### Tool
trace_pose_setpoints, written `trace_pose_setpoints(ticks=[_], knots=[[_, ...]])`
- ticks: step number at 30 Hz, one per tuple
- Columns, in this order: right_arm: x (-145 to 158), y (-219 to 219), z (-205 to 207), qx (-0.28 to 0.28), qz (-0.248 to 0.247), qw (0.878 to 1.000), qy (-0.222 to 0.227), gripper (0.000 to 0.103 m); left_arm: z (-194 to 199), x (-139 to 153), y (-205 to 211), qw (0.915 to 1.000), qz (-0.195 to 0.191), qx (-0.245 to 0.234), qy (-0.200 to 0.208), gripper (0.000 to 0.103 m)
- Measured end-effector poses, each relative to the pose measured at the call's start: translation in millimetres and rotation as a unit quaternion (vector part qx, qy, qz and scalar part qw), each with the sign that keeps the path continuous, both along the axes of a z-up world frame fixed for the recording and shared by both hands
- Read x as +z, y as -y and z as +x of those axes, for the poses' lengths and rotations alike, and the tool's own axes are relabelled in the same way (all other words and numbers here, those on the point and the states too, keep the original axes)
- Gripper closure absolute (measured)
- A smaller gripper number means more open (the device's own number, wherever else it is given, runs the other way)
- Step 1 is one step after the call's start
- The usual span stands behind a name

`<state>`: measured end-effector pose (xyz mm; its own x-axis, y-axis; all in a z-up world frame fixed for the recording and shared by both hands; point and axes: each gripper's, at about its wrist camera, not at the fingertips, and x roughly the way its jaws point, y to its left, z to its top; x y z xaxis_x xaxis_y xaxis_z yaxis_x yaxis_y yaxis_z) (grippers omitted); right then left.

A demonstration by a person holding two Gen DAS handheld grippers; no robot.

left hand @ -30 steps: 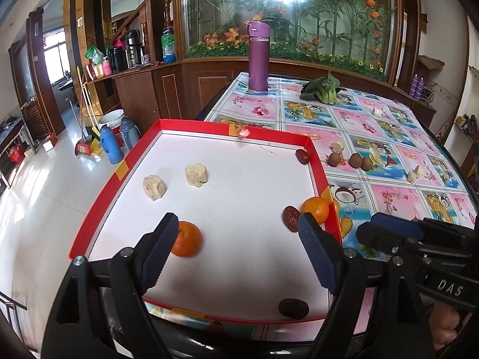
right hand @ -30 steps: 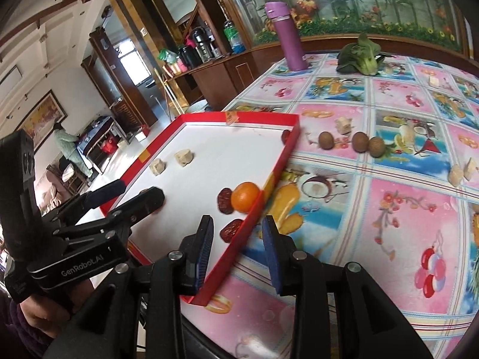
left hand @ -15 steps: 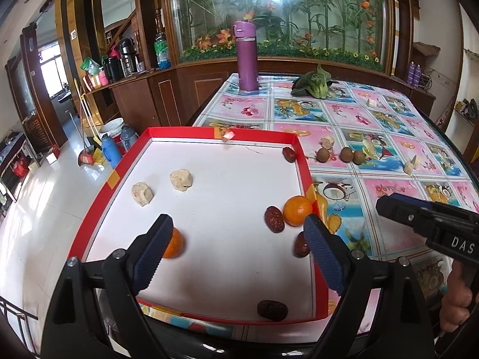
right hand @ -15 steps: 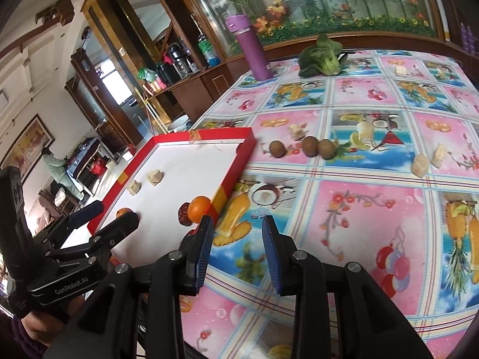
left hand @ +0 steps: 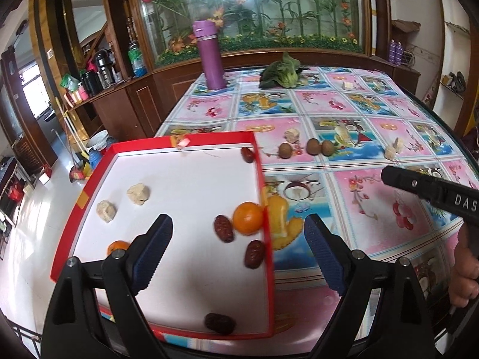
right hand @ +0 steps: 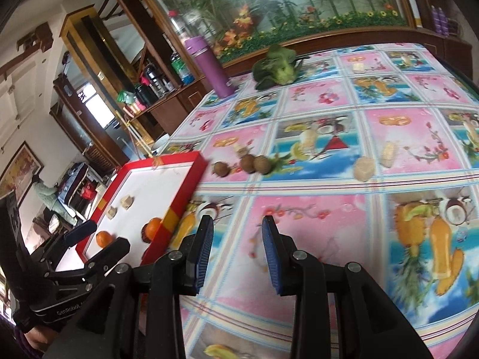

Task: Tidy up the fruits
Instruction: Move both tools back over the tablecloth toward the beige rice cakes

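The red tray (left hand: 263, 179) sits on the left part of the table (left hand: 374, 209). Inside it are two oranges (left hand: 248, 217), some dark red dates (left hand: 224, 228) and two pale lumps (left hand: 137, 193). The left gripper (left hand: 238, 248) hangs over the tray, wide open and holding nothing. Right of the tray, three small brown fruits (right hand: 247, 163) lie in a row on the tablecloth. The right gripper (right hand: 238, 254) hangs over the cloth, partly open, holding nothing.
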<state>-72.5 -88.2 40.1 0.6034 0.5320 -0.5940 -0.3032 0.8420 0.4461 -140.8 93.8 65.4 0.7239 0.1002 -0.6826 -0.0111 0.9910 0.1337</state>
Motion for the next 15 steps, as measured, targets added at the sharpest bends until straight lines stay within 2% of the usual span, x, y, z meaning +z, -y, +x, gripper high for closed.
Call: trace_pose_setpoints(ticks=[8,15], knots=[[-3.3,64.4,13.1,-0.069,0.012,0.998,-0.005,0.070,21.9,-5.5,41.8,0.9987,0.012,-0.046,-0.019,0.013],[-2.3,107.6,27.3,-0.121,0.008,0.993,-0.010,0.070,42.7,-13.9,72.8,0.9952,0.007,-0.084,-0.050,0.013]])
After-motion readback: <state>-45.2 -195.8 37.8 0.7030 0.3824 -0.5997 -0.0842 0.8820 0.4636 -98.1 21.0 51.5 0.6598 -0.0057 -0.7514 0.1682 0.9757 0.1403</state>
